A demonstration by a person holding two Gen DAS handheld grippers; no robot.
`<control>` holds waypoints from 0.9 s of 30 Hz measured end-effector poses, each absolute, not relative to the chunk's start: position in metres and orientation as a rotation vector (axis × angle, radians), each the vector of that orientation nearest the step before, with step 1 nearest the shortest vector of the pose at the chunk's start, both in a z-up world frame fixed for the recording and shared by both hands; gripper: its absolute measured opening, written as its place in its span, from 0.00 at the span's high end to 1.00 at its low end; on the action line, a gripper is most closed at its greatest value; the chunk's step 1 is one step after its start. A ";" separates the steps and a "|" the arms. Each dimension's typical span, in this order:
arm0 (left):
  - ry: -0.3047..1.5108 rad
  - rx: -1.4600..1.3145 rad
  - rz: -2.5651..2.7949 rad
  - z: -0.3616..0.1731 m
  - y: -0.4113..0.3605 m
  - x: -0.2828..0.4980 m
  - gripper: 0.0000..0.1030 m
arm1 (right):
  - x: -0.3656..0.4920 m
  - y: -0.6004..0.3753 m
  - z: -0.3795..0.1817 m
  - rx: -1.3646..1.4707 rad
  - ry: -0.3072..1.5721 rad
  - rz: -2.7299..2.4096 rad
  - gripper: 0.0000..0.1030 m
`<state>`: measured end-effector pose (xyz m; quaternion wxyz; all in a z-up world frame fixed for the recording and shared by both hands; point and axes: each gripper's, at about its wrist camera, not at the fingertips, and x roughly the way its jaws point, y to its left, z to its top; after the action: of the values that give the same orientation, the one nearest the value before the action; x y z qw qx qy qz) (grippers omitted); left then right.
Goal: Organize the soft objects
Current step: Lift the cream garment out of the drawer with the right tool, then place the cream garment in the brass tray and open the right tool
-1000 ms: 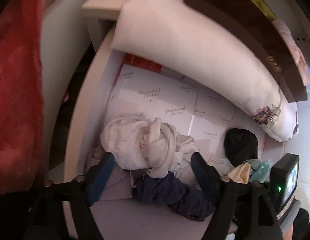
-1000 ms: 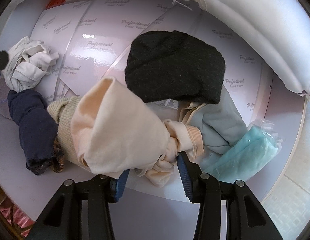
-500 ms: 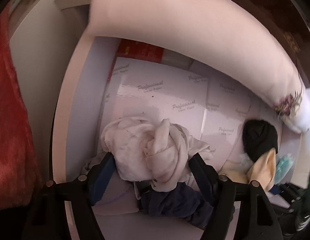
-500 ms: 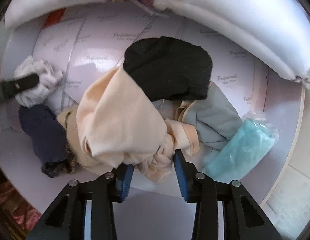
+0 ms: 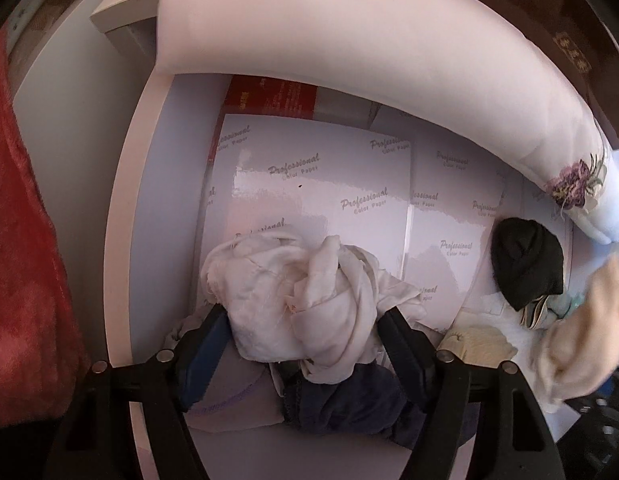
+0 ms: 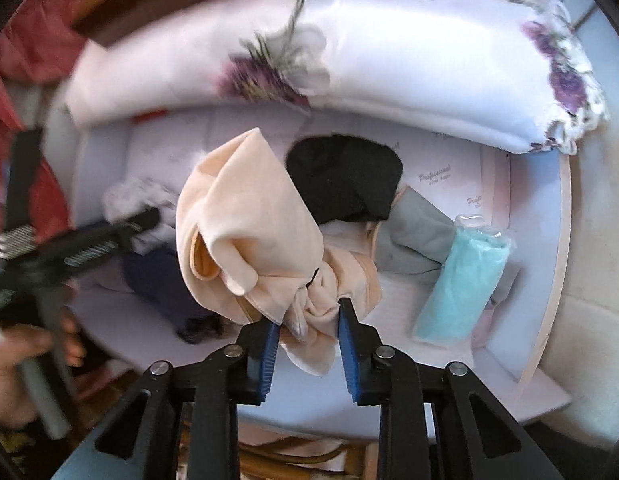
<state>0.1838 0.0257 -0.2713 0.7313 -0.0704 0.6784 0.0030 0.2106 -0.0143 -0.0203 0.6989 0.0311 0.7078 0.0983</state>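
The soft peach cloth bundle [image 6: 245, 236] is now hanging clear of the white table [image 6: 521, 384], my right gripper [image 6: 309, 332] closing on its knot. My left gripper [image 5: 305, 340] is standing wide around the crumpled white cloth [image 5: 297, 300], pads not visibly pressing, above a dark navy garment [image 5: 349, 408] beside a black knitted cloth [image 5: 525, 264].

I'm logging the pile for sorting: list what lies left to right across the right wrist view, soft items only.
White crumpled cloth → navy garment → peach cloth pinched in the right gripper, whose jaws are closing on it → black knit item → grey garment → teal bagged cloth.
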 end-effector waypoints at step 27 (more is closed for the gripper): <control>1.491 -0.146 0.016 -0.271 0.022 0.184 0.26 | 0.320 0.000 0.128 0.288 1.218 0.266 0.73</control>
<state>0.1839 0.0217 -0.2707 0.7323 -0.0666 0.6776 0.0074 0.3199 0.0002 0.1277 0.8022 0.1342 0.5685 0.1240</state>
